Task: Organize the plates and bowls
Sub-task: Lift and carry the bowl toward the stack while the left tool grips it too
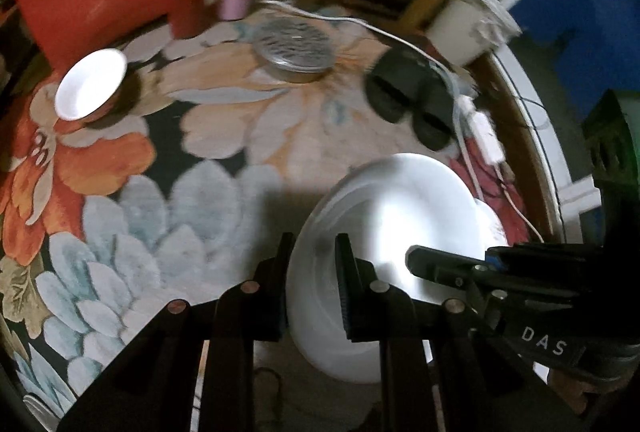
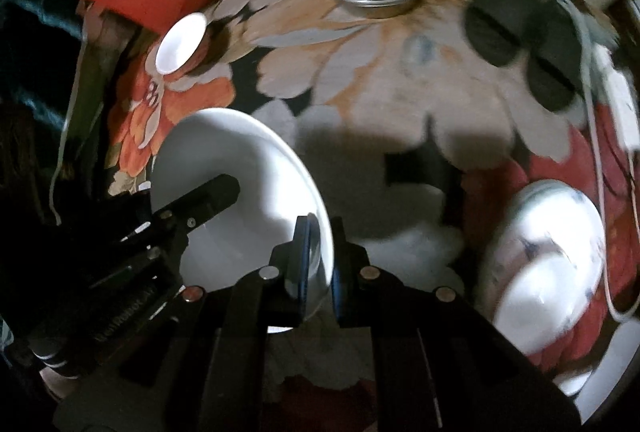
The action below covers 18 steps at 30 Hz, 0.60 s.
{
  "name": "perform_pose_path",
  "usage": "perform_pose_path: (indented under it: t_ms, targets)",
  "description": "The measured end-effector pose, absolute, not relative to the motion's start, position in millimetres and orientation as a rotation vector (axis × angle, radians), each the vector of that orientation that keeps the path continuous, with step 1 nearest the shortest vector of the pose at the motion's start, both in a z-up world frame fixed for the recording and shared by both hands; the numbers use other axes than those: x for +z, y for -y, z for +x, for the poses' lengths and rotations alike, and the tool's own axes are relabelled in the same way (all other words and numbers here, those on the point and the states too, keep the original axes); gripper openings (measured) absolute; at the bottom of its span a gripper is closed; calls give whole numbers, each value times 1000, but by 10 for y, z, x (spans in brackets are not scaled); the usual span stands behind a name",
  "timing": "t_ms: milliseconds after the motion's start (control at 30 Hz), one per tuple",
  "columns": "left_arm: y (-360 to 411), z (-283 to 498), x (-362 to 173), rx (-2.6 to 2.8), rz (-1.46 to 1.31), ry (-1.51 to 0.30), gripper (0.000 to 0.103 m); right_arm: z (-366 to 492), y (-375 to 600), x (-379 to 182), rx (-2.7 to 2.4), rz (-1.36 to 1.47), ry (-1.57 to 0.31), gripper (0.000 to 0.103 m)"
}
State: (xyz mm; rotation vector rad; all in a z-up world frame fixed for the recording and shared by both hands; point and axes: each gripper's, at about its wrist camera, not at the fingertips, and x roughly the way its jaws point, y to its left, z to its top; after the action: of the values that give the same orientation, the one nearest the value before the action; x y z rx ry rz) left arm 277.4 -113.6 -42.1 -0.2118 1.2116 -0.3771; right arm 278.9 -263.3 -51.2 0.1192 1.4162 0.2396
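A white plate (image 1: 384,232) is being gripped at opposite rims by both hand-held grippers — left (image 1: 312,280), right (image 2: 320,260) — presumably for steadiness.

A white plate (image 2: 240,167) is clamped at its right rim by the right gripper (image 2: 320,264) at lower centre. The left gripper (image 2: 208,199) is seen on the plate from the left. A patterned bowl (image 2: 548,252) is seen at lower right, a small bowl (image 2: 181,43) at upper left, both on the floral bench (image 2: 400,91).
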Motion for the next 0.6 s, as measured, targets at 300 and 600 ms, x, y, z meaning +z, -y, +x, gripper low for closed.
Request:
perform_pose_path:
  t_ms: [300, 600]
  targets:
    - [1832, 2339, 95, -445, -137, -1213, 18, 2250, 3289, -30, 151, 215, -1369, 10]
    - [2363, 1984, 206, -513, -59, -1221, 18, 1878, 3800, 94, 95, 299, -1314, 10]
